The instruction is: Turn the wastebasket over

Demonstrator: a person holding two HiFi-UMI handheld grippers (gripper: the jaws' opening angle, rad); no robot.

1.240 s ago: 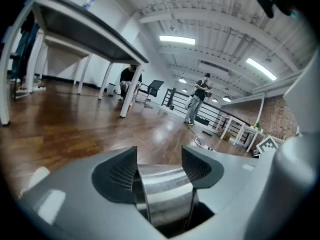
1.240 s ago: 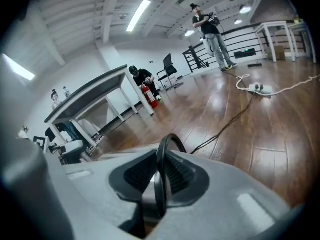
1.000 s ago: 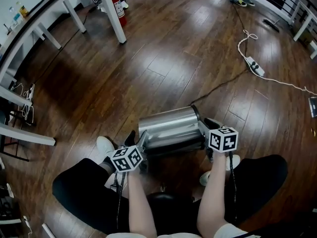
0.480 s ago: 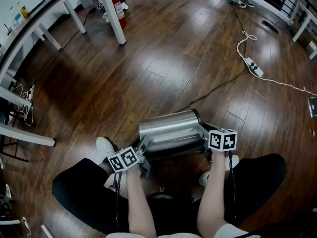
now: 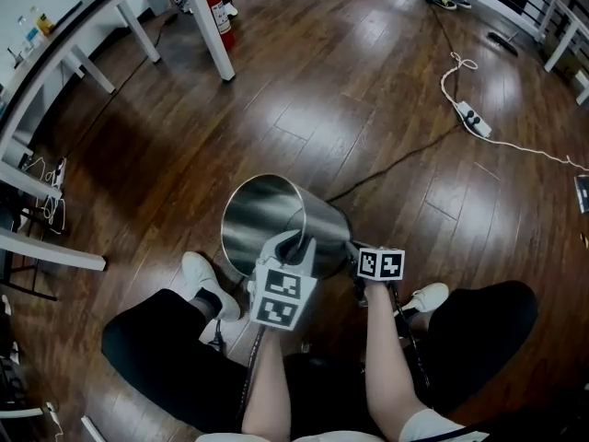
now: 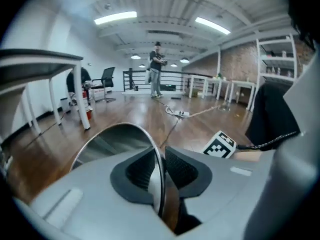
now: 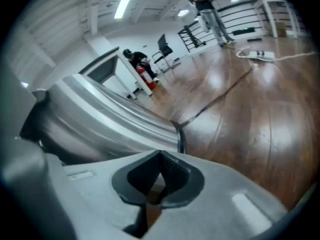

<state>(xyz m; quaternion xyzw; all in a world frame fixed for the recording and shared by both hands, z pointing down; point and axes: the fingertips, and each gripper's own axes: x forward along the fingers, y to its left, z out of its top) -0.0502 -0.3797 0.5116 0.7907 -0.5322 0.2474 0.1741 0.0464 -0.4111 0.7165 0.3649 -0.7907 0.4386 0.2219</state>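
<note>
The steel wastebasket (image 5: 324,221) stands tilted on the wooden floor between the person's feet, its open mouth turned up and to the left. My left gripper (image 5: 293,243) has its jaws astride the near rim and they are closing, with the thin metal edge (image 6: 159,159) between the pads (image 6: 182,169). In the left gripper view I look into the shiny inside of the wastebasket (image 6: 117,144). My right gripper (image 5: 361,258) is low at the basket's right side by its base, shut with nothing between the pads. The right gripper (image 7: 160,173) view shows the wastebasket's wall (image 7: 100,119) just left of the jaws.
White table legs (image 5: 213,26) and a red fire extinguisher (image 5: 217,5) stand at the far left. A power strip (image 5: 471,116) with a white cord and a black cable (image 5: 405,159) lie on the floor. The person's shoes (image 5: 202,279) flank the basket. A person (image 6: 156,69) stands far off.
The wastebasket lay on its side between both grippers; now its mouth end is raised and faces up. The left gripper rose and rolled onto the rim. The right gripper sank and shut.
</note>
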